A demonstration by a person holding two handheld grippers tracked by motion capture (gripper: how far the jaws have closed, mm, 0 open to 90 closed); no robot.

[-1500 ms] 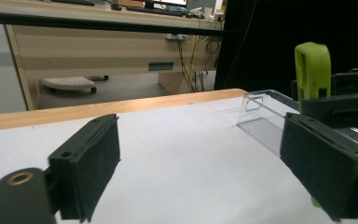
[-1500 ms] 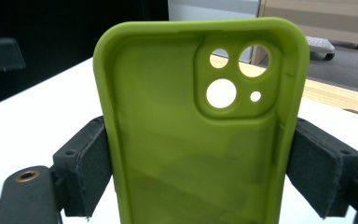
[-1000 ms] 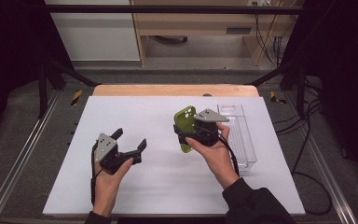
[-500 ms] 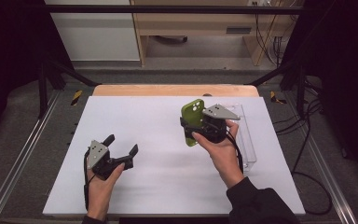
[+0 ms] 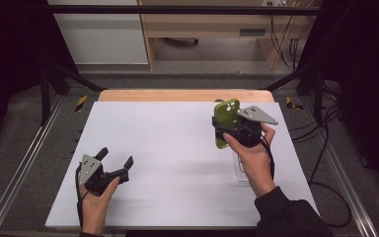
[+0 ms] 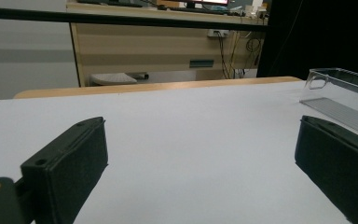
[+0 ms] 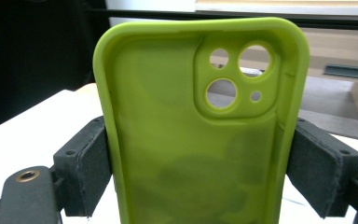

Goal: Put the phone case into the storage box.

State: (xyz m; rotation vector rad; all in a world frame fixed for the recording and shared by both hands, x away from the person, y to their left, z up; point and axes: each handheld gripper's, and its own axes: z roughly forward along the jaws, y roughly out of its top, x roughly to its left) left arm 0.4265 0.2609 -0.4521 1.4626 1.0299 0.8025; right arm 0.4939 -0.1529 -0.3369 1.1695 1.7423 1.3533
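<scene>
One thing is already done, I judge: the right gripper clamps the green phone case by its sides and holds it upright in the air just beside the clear tray; placing it remains; the left gripper, well apart from the tray, has its jaws wide and empty.

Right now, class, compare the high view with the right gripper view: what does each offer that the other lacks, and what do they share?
High view: the left tool, open, at the white table, and a clear tray beside the right hand. Right gripper view: the pads pressing both long edges of the green phone case, seen close. Shared: that case, upright in the right tool.
</scene>
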